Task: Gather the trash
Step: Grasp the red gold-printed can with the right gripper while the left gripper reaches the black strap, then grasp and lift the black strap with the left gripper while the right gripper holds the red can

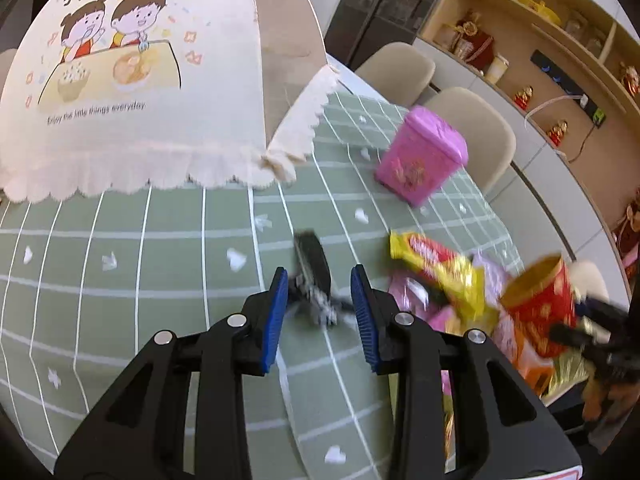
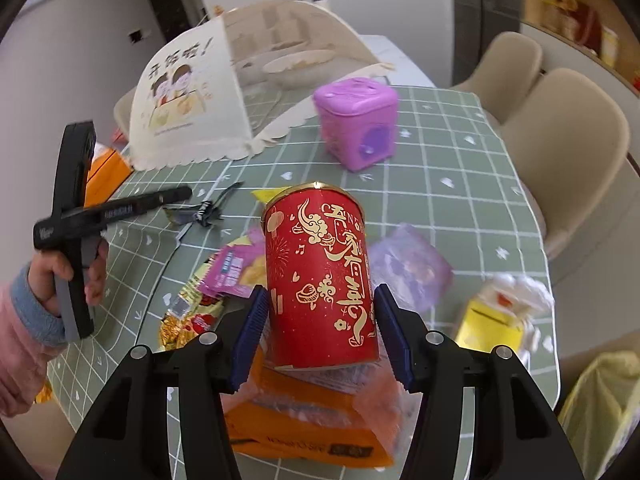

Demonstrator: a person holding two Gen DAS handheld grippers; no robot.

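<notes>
My right gripper [image 2: 320,320] is shut on a red can with gold lettering [image 2: 320,276], one blue pad on each side, above a heap of wrappers. The left wrist view shows the same can [image 1: 540,304] tilted at the right edge. My left gripper [image 1: 320,300] stands open, low over the green checked tablecloth [image 1: 160,240]. A small black crumpled wrapper [image 1: 314,276] lies blurred on the cloth just past its fingertips, not pinched. In the right wrist view a hand in a pink sleeve holds that gripper [image 2: 184,193] beside the black wrapper [image 2: 204,212].
The heap holds a yellow-red snack wrapper [image 1: 436,268], an orange packet [image 2: 304,420], pink and purple packets [image 2: 408,268] and a yellow box [image 2: 492,320]. A purple tin [image 2: 356,124] and a cream food cover [image 2: 192,96] stand behind. Beige chairs [image 2: 568,152] line the table's right side. A yellow bag [image 2: 600,408] hangs low right.
</notes>
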